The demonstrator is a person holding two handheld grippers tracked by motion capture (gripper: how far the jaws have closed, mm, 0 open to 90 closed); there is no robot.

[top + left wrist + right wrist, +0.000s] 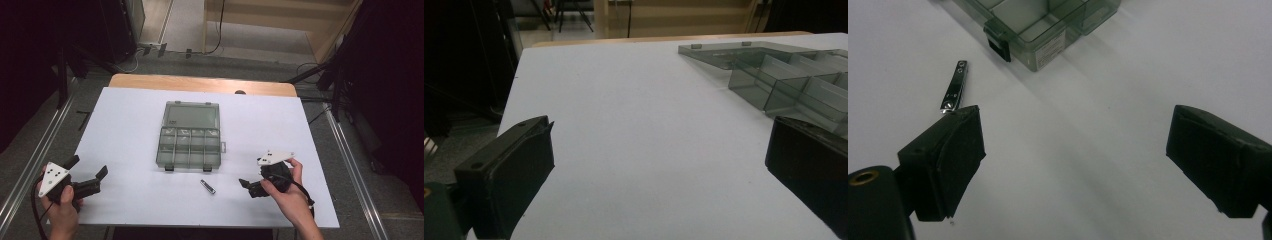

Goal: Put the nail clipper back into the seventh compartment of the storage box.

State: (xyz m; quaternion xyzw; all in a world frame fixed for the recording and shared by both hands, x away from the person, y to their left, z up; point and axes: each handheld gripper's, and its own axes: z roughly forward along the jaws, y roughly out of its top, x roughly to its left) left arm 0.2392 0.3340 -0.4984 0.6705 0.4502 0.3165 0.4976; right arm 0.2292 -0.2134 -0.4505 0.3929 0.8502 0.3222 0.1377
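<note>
A translucent grey compartment box (190,145) lies open at the middle of the white table, its lid (192,116) flat behind it. A small shiny metal bar, like a nail clipper (208,186), lies just in front of the box. My right gripper (247,188) is held low to the right of the bar, pointing left, and is open. In the right gripper view the bar (954,85) lies just past the left jaw, with the box corner (1048,30) beyond it. My left gripper (89,167) is open near the front left corner; its view has the box (784,75) at the far right.
The white sheet (130,125) covers a wooden table whose back edge (200,82) is bare. Metal rails (40,145) run along both sides of the table. Cables and dark stands (340,65) are on the floor behind.
</note>
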